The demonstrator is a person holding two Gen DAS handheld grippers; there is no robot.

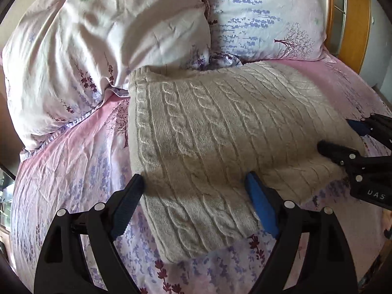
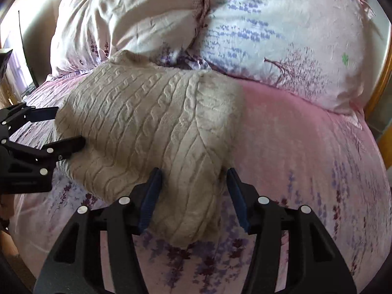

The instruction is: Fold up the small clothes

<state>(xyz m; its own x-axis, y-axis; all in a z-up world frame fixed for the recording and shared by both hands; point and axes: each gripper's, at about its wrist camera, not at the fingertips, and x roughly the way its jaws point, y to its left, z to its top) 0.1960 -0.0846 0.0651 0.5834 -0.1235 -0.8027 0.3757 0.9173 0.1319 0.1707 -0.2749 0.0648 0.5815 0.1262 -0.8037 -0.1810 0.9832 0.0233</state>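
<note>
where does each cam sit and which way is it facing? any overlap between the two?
Left wrist: on the left gripper, angled down at the knit sweater; the right gripper intrudes at right.
Right wrist: on the right gripper, angled down at the sweater's other end; the left gripper shows at left.
Shared: sweater, pillows, pink bedsheet.

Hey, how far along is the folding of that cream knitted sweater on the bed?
Partly done: the cream cable-knit sweater already lies doubled into a compact block on the pink sheet. In hand: the left gripper and right gripper both straddle its near edge, jaws open, nothing pinched yet. Left: probably another fold and tidying. No other clothes are in view.
</note>
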